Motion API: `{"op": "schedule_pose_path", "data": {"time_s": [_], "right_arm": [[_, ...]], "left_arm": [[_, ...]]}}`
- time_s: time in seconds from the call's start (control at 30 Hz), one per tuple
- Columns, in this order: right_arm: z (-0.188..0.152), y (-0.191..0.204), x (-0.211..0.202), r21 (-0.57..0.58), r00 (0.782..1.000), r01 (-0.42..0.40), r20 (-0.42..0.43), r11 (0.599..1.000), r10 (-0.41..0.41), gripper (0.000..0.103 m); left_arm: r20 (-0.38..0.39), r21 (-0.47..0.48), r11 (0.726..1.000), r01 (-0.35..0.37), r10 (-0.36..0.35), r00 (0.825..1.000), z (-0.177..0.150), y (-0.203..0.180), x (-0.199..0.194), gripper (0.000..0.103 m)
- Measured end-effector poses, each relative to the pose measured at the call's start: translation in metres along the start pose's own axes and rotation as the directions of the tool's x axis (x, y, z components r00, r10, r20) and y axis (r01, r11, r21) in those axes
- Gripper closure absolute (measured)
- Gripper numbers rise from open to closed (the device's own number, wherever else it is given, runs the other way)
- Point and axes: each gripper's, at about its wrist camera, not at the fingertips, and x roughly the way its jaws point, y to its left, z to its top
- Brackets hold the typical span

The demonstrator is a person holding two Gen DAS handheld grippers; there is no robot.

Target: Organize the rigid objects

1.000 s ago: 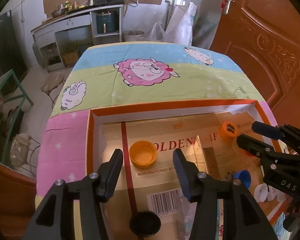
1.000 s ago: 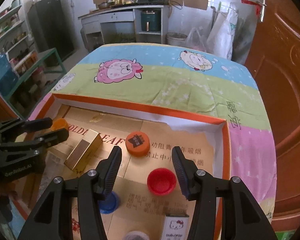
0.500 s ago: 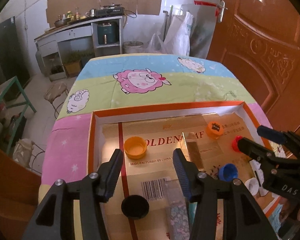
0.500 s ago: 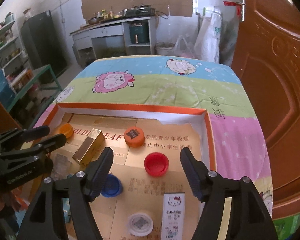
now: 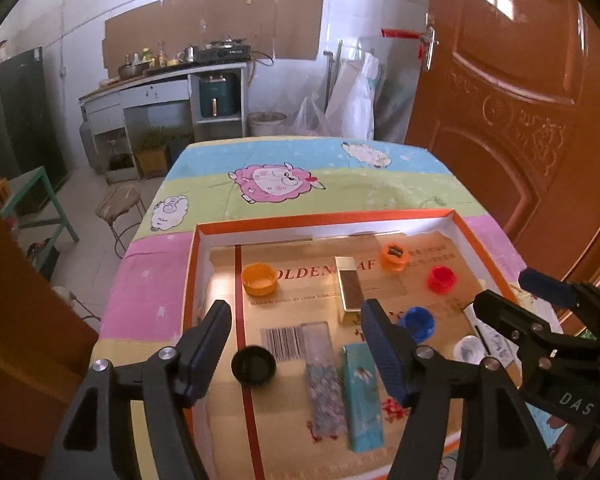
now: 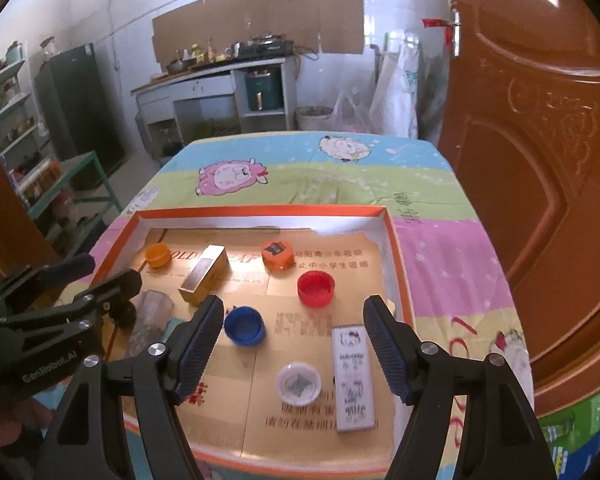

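Cardboard lines the floor of the orange-rimmed tray (image 6: 392,236) that sits on the cloth-covered bench (image 6: 440,184), and every loose piece lies scattered on it — nothing grouped, stacked or lined up that I can make out, so the sorting looks barely begun. Along the tray's far edge sit an open orange cap (image 5: 259,278) towards the far left corner, a gold box (image 5: 350,289) lying slantwise near the middle, and an orange lid with a dark label (image 6: 277,254). A red cap (image 6: 316,289) rests closer to the right edge, a blue cap (image 6: 244,325) near the centre, and a clear round lid (image 6: 298,383) just beside a white printed box (image 6: 353,378) towards the near right corner. On the left side, a black cap (image 5: 254,367) lies on the red stripe, with a clear patterned case (image 5: 323,376) and a teal box (image 5: 362,392) side by side near the near edge. The left gripper (image 5: 296,344) hangs above the tray's near left part, jaws spread wide and gripping nothing; the right gripper (image 6: 294,346) hovers over the near right part, jaws equally wide apart and empty. Judging by this, all of the gathering — caps with caps, boxes with boxes, perhaps — is left to do.
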Motion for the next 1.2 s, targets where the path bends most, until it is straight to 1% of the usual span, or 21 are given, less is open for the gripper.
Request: {"op": "schedule_pose_path", "data": {"time_s": [0.1,0.23,0.43,0.57,0.67,0.73,0.83,0.97,1.07,1.13,1.2], "right_arm": [[-0.007,0.002,-0.013,0.017,1.0,0.009,0.012,1.0,-0.009,0.029],[-0.013,0.004,-0.03,0.031,0.999,0.02,0.029,0.999,-0.021,0.029],[-0.025,0.007,-0.052,0.035,0.998,0.035,0.05,0.999,-0.036,0.029],[-0.034,0.009,-0.072,0.044,0.995,0.064,0.069,0.997,-0.067,0.029],[-0.041,0.01,-0.089,0.048,0.993,0.07,0.086,0.996,-0.074,0.029],[-0.046,0.013,-0.103,0.038,0.99,0.085,0.109,0.996,-0.089,0.029],[-0.054,0.019,-0.124,0.021,0.984,0.11,0.138,0.994,-0.112,0.029],[-0.065,0.026,-0.149,0.004,0.978,0.131,0.164,0.991,-0.13,0.029],[-0.075,0.03,-0.164,0.001,0.976,0.135,0.175,0.991,-0.133,0.029],[-0.082,0.033,-0.174,0.003,0.975,0.127,0.181,0.992,-0.126,0.029],[-0.092,0.038,-0.185,0.002,0.973,0.136,0.188,0.991,-0.134,0.029]], "left_arm": [[0.031,-0.022,1.0,0.006,-0.005,0.999,-0.005,0.0,-0.016,0.036],[0.044,-0.011,1.0,-0.019,0.019,0.999,-0.011,-0.004,-0.032,0.036],[0.059,-0.038,0.999,-0.009,0.011,0.998,-0.025,-0.011,-0.056,0.036],[0.094,-0.05,0.998,-0.029,0.034,0.995,-0.036,-0.017,-0.077,0.036],[0.118,-0.055,0.996,-0.075,0.081,0.99,-0.045,-0.022,-0.095,0.036],[0.16,-0.056,0.994,-0.098,0.106,0.981,-0.052,-0.025,-0.111,0.036],[0.196,-0.07,0.992,-0.105,0.117,0.973,-0.062,-0.029,-0.13,0.036],[0.193,-0.072,0.991,-0.11,0.122,0.974,-0.074,-0.032,-0.147,0.036],[0.189,-0.084,0.989,-0.12,0.134,0.973,-0.088,-0.034,-0.162,0.037],[0.196,-0.089,0.99,-0.114,0.129,0.972,-0.096,-0.034,-0.171,0.037],[0.201,-0.094,0.989,-0.115,0.132,0.971,-0.103,-0.034,-0.181,0.037]]}}
